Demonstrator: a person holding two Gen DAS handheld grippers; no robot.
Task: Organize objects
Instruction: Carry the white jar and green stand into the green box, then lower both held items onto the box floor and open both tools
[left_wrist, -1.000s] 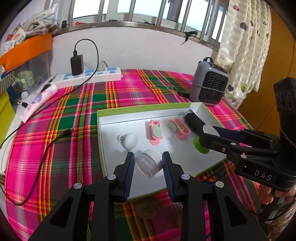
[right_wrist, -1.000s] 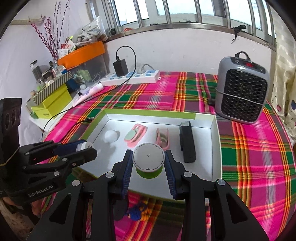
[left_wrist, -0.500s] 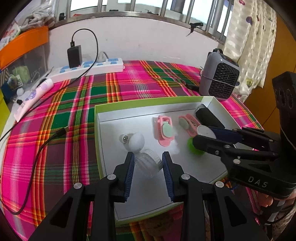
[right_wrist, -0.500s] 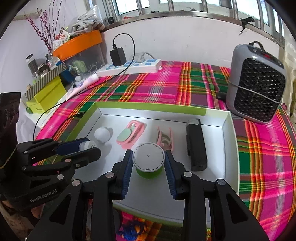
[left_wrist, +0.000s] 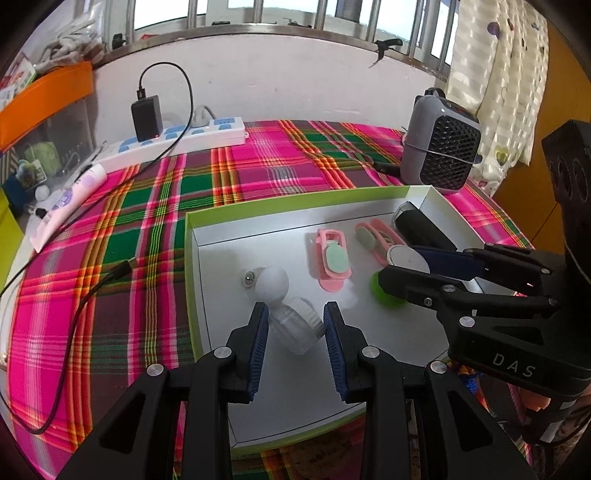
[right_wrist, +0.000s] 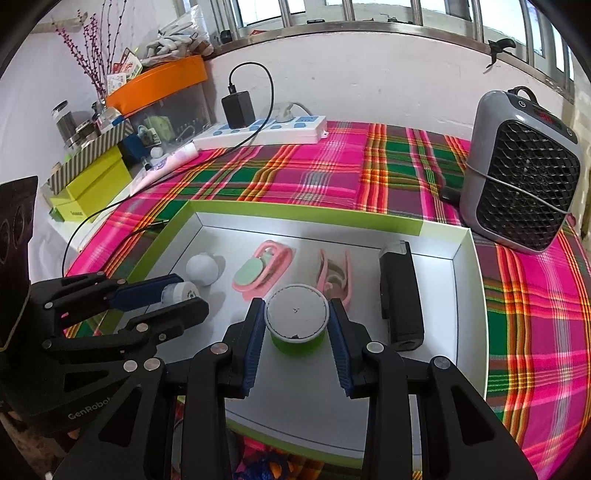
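Left tool (left_wrist: 295, 328) grips a clear ribbed jar (left_wrist: 298, 326) between its pads, above the white tray (left_wrist: 207, 236). Right tool (right_wrist: 296, 325) clamps a green tub (right_wrist: 297, 317) by its sides. Both look light, rigid, probably slippery plastic.

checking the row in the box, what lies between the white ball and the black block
Two pink clips lie side by side between the white ball and the black block, best seen in the right wrist view.

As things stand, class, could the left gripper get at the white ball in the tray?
Probably not yet: the left gripper is shut on a clear ribbed jar, though the white ball lies unobstructed just beyond it.
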